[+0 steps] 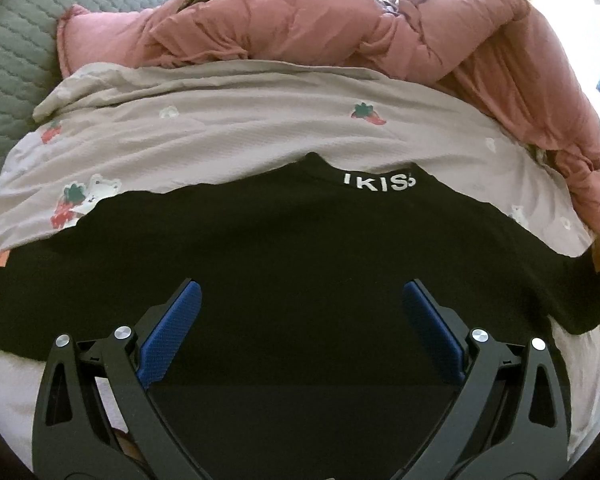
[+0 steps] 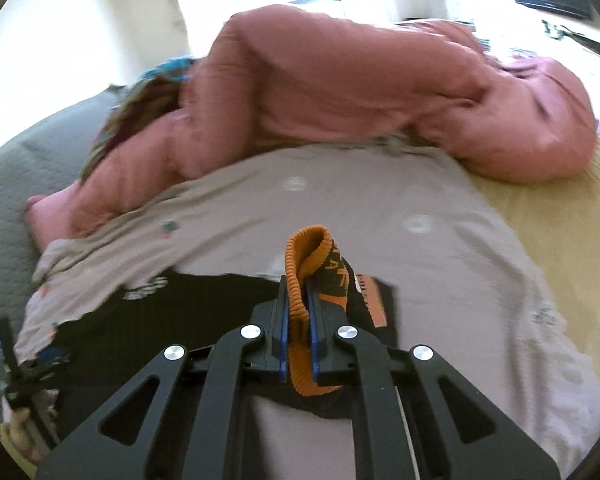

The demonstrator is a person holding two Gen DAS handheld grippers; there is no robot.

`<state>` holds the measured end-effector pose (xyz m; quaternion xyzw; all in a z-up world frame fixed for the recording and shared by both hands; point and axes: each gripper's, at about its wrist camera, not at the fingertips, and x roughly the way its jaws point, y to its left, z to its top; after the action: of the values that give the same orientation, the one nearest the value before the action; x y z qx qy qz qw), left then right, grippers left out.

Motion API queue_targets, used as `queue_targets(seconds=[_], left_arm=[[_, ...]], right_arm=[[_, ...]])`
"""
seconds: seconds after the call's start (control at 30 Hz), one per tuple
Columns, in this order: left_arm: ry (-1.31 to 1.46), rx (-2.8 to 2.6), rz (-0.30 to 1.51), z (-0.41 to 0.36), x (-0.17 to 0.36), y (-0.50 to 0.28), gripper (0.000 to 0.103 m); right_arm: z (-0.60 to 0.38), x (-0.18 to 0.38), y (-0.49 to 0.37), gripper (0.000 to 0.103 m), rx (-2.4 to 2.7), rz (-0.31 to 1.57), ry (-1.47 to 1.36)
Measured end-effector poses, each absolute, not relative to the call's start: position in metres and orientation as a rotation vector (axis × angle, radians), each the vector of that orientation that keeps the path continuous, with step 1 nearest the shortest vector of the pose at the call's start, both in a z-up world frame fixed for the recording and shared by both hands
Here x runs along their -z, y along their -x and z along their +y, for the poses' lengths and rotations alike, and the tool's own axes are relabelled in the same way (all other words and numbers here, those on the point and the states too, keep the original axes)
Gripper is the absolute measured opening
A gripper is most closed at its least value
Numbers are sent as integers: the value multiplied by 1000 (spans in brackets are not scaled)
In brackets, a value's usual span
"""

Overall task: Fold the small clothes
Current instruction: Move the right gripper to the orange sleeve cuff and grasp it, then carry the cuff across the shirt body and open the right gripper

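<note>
A black shirt (image 1: 284,248) with white collar lettering lies spread flat on a grey sheet with strawberry prints (image 1: 204,128). My left gripper (image 1: 300,300) is open, its blue pads wide apart just above the shirt's body. In the right wrist view my right gripper (image 2: 299,292) is shut on the shirt's orange ribbed sleeve cuff (image 2: 306,256), which stands up between the pads. The black sleeve (image 2: 364,300) trails below it. The left gripper (image 2: 24,376) shows blurred at the far left.
A bunched pink quilt (image 1: 340,28) lies across the back of the bed, also in the right wrist view (image 2: 340,92). A grey quilted cover (image 1: 16,52) lies at the left. A yellow blanket (image 2: 548,240) lies at the right.
</note>
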<state>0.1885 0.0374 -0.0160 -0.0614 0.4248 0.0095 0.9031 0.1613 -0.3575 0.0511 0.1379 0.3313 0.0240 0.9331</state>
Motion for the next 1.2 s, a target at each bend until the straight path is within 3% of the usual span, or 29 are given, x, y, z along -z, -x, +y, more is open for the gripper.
queue_targets(seconds=[0.53,1.2], left_arm=[[206,-49,886,70,10,-188,95],[287,-31,922,93,17,-190,95]], right_arm=[[-211,-47,-198,7,-357,721,-314],[-113,-34,-212,10,-552,804,-311]])
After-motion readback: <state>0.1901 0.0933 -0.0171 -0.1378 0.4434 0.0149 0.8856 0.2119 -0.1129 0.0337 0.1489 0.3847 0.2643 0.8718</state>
